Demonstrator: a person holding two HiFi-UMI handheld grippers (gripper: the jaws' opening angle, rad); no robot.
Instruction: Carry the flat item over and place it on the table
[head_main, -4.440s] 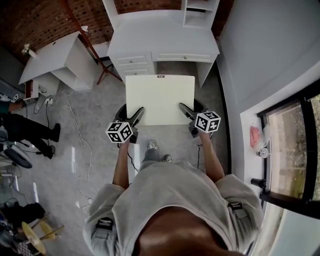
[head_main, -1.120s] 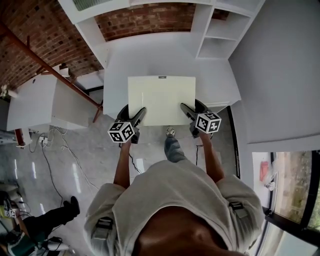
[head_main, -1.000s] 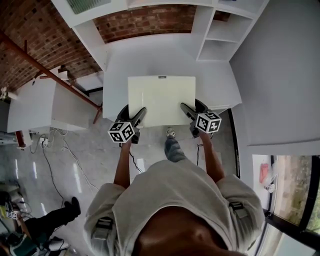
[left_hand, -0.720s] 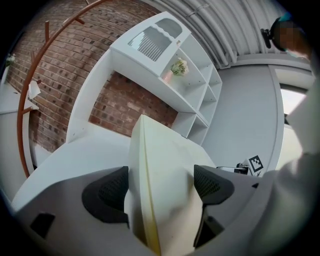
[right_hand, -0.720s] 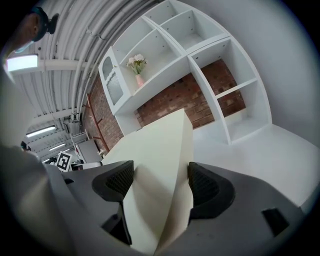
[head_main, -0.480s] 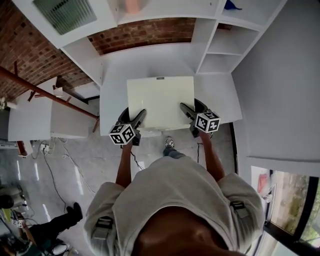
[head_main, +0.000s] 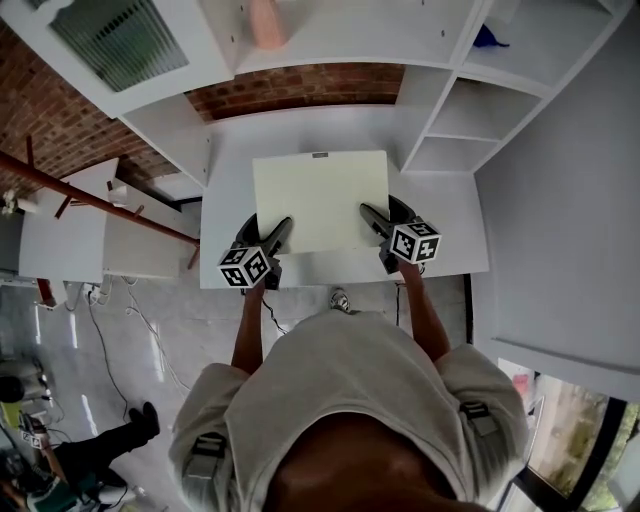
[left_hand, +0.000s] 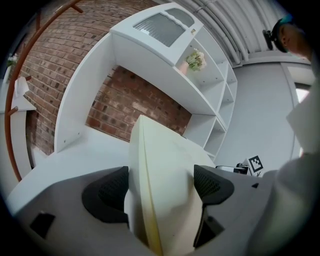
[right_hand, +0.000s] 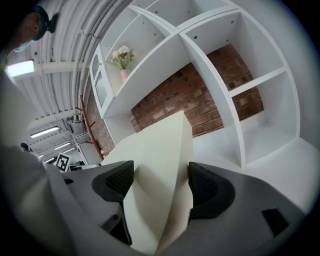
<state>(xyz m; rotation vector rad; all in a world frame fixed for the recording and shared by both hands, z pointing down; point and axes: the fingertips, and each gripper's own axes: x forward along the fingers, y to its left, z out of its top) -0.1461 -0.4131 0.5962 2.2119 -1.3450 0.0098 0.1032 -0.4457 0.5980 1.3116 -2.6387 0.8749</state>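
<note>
A pale grey shirt (head_main: 340, 400) with short sleeves is worn, and a dark strap with a grey buckle (head_main: 205, 447) is seen at each shoulder. One light shoe (head_main: 341, 299) is visible. The left gripper (head_main: 280, 225) and right gripper (head_main: 369, 214) are made of dark grey shells fitted with black textured pads (left_hand: 111, 187). Each is topped by a white cube (head_main: 245, 266) printed with black square markers.
</note>
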